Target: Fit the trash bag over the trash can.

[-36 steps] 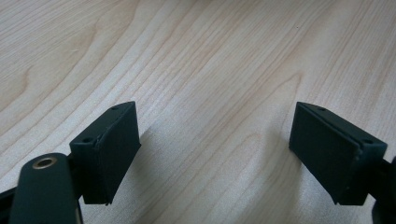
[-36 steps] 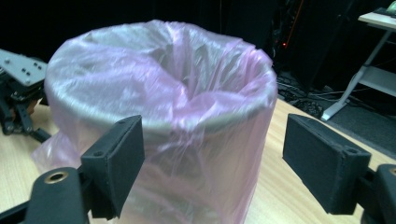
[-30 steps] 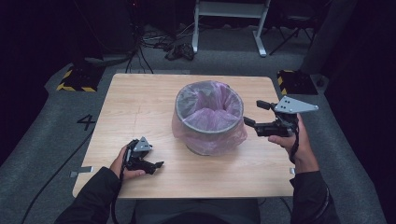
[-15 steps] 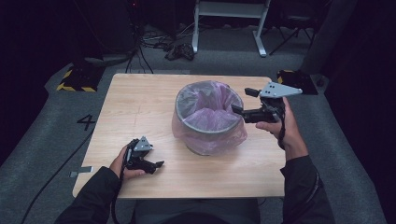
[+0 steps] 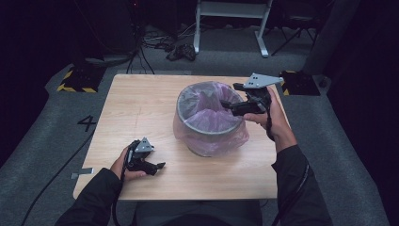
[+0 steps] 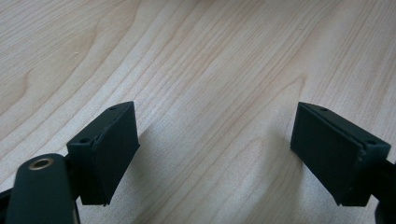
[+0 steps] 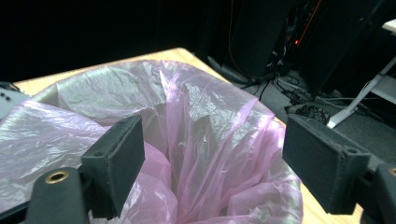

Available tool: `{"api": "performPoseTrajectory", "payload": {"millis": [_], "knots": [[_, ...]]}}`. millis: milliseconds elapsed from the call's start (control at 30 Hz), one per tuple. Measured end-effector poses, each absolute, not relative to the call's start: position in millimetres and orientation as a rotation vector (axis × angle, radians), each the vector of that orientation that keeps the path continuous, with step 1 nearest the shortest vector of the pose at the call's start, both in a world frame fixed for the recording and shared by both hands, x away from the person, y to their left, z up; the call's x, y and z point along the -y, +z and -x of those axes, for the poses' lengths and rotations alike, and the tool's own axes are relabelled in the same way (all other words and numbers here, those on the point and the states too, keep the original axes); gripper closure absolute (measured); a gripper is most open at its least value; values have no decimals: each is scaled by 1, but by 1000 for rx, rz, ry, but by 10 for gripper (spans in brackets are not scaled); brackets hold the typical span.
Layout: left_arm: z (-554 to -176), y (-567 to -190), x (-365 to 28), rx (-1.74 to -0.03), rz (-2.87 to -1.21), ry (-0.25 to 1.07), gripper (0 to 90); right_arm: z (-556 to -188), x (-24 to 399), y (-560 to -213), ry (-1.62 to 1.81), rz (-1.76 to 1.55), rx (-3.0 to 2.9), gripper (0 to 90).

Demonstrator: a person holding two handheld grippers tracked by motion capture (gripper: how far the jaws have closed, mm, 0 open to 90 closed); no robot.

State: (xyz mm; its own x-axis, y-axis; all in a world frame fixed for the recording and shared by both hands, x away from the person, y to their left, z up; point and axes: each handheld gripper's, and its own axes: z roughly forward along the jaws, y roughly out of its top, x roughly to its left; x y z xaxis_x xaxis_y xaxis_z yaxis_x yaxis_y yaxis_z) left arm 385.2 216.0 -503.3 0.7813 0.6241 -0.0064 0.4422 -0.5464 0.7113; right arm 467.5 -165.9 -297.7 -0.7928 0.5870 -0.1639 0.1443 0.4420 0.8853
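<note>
Your right gripper (image 5: 228, 104) hovers over the bin's (image 5: 209, 121) far right rim, jaws apart above the pink bag (image 7: 201, 140), gripping nothing. Your left gripper (image 5: 157, 166) rests on the table (image 5: 141, 103), jaws apart and empty. The floor (image 5: 56, 141) reads "4" (image 5: 87, 123).

Left gripper (image 5: 157, 165) low, fingers apart, right gripper (image 5: 225, 103) raised, fingers seemingly apart, empty
</note>
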Motion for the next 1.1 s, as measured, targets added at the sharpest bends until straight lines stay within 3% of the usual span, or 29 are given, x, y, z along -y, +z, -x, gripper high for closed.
{"api": "performPoseTrajectory", "payload": {"millis": [400, 1100], "knots": [[-385, -503, -216, -787, -2240, 322, 149, -478, 149, -306, 1307, -601, -2348, 211], [-385, -503, -216, -794, -2237, 320, 149, -494, 123, -324, 922, -527, -2620, 215]]}}
